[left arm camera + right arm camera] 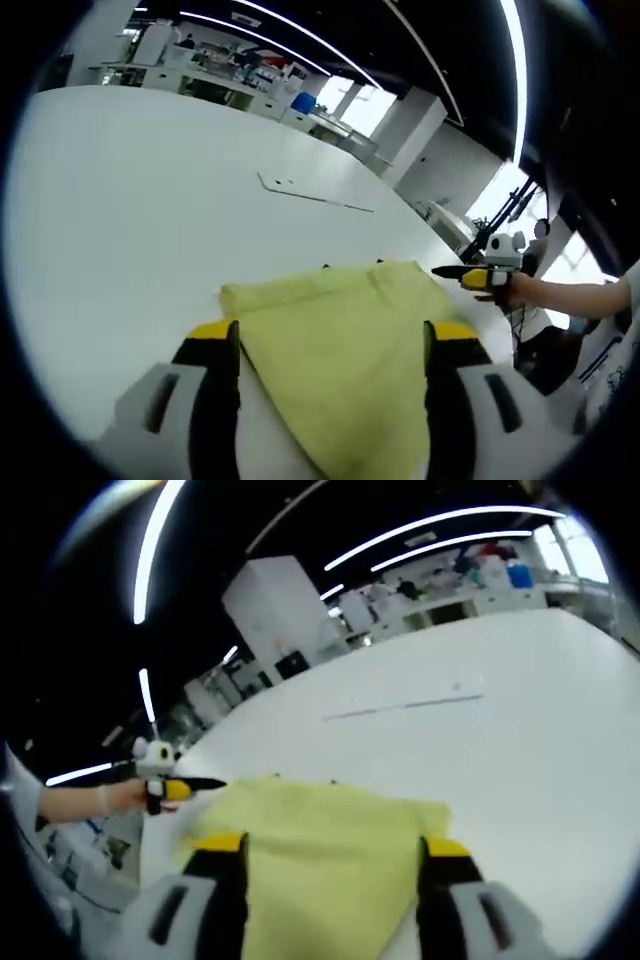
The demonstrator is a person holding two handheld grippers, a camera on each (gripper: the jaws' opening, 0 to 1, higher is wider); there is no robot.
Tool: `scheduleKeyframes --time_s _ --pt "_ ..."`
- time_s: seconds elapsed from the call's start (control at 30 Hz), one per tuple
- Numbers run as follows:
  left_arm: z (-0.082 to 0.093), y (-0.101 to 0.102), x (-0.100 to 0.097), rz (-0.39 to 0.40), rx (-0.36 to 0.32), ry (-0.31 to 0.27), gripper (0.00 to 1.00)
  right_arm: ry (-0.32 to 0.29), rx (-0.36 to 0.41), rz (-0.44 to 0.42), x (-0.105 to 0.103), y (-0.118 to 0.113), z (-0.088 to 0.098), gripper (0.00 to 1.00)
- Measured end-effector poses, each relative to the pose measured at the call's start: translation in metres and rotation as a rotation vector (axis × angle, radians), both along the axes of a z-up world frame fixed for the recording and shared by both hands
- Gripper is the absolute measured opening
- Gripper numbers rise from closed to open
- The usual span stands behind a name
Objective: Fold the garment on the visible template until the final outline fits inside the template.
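Garment: my pale yellow cloth garment lies partly folded on the white worktop, at six o'clock between my left gripper fingers, spread wide. Right gripper likewise wide; folding seems unfinished.

No text, label, brand, number or sign can be read in either the left gripper view or the right gripper view. The pale yellow-green cloth garment carries no legible print, and the white tabletop shows just thin dark template lines at about 1 o'clock from the cloth, with no lettering that can be made out. The shelves and boxes in the far background are too small and blurred to read.
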State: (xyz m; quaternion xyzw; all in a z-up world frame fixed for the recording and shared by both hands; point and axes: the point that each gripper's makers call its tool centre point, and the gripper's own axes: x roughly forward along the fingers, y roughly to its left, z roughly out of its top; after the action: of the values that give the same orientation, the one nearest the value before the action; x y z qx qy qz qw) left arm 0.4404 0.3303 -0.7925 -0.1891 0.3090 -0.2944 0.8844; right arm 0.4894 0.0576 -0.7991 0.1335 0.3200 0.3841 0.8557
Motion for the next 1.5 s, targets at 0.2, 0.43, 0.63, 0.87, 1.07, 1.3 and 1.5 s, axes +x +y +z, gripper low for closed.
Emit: scheduleKeyframes --time_s 0.2,0.43,0.63,0.87,1.07,1.3,1.5 --pt "0.0 0.006 -0.014 -0.01 0.015 0.0 0.73 -0.004 -0.001 -0.007 -0.016 -0.006 0.007 0.66" --pt "-0.003 0.017 -0.027 -0.032 0.038 -0.001 0.73 -0.005 -0.01 -0.015 -0.036 -0.02 0.011 0.65" --pt "-0.003 0.02 -0.044 -0.064 0.066 -0.006 0.72 -0.006 -0.026 -0.02 -0.062 -0.029 0.012 0.64" --pt "-0.002 0.02 -0.064 -0.1 0.078 -0.018 0.68 -0.005 -0.043 -0.012 -0.085 -0.036 0.011 0.64" --pt "-0.013 0.023 -0.088 -0.139 0.114 -0.006 0.63 0.007 -0.051 -0.01 -0.104 -0.042 0.007 0.64" --pt "-0.022 0.031 -0.106 -0.144 0.125 0.01 0.57 0.026 -0.051 0.008 -0.126 -0.046 -0.001 0.63" --pt "-0.024 0.029 -0.118 -0.137 0.12 0.008 0.55 0.035 -0.055 0.025 -0.138 -0.051 -0.006 0.63"
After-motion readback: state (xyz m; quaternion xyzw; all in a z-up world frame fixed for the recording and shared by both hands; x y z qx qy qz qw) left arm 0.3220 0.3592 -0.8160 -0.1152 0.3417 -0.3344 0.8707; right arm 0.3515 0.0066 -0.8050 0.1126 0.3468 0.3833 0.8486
